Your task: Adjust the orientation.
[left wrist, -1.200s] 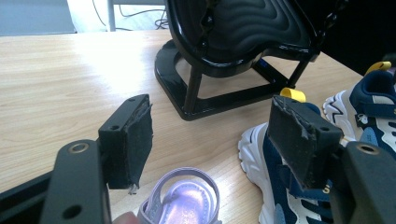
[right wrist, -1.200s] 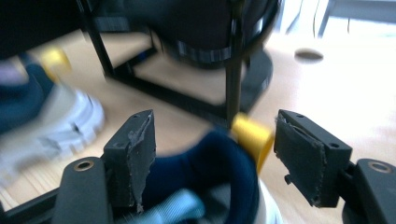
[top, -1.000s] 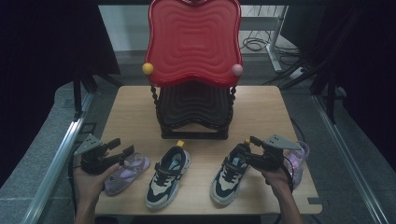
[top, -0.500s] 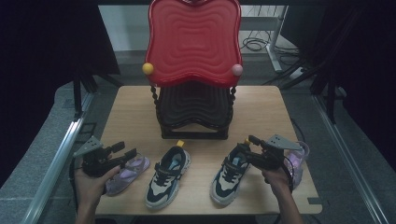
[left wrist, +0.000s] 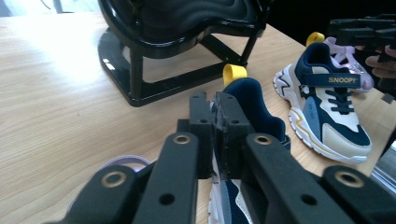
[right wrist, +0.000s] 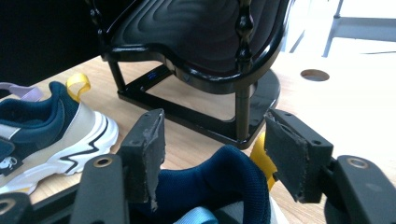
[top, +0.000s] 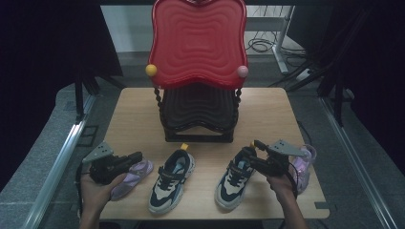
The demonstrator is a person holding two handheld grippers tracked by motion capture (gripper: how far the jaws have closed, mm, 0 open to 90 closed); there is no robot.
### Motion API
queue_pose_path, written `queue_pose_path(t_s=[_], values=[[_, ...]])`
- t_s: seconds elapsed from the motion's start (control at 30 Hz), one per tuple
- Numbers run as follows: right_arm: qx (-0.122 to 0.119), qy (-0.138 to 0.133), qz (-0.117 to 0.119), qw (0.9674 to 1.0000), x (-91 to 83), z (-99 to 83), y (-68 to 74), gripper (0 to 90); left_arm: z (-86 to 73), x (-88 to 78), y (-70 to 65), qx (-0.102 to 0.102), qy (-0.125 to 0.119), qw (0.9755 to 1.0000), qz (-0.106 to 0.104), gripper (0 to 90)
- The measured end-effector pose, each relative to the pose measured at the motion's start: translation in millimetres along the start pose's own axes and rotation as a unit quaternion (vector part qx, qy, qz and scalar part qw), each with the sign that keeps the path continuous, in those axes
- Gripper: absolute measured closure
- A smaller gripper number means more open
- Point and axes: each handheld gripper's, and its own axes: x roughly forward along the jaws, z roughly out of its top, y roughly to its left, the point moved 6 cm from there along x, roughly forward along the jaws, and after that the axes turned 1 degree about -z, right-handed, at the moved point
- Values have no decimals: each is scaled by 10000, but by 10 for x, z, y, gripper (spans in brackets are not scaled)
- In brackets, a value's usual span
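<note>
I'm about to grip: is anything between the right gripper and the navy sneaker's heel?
Nothing visible. The right gripper straddles the navy sneaker at its heel; its jaws have just been closing, with a pad on either side.

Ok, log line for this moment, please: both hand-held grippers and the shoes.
left hand-held gripper: shut, empty, by lilac shoe | right hand-held gripper: open, just been closing, astride right navy sneaker heel, not gripping

On the surface (top: pixel 138 107), the rack (top: pixel 198 114) stands at 12 o'clock. Before it lie four shoes in a row: the left sandal (top: pixel 131 176) at 8, the left sneaker (top: pixel 172 179) at 7, the right sneaker (top: pixel 236 179) at 5, the right sandal (top: pixel 303 164) at 4.
</note>
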Motion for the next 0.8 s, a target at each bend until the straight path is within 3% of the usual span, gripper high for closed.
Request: queue_pose_path(t_s=[0.13, 0.3, 0.47, 0.6, 0.7, 0.8], values=[[37, -4, -91, 10000, -33, -23, -6, 407, -13, 87, 87, -5, 155, 9999, 10, 900], [130, 57, -57, 9999, -22, -88, -37, 402, -46, 87, 49, 12, 243, 9997, 78, 900], [215, 44, 87, 9997, 48, -79, -68, 398, -56, -94, -24, -5, 184, 9996, 194, 900], [153, 144, 246, 9995, 96, -87, -19, 400, -148, -226, 11, -114, 202, 9980, 581, 900], [70, 187, 237, 9995, 100, -89, 13, 400, -192, -277, 33, -154, 219, 9973, 688, 900], [48, 193, 294, 9994, 52, -76, 80, 396, -314, -366, 59, -114, 424, 9958, 798, 900]])
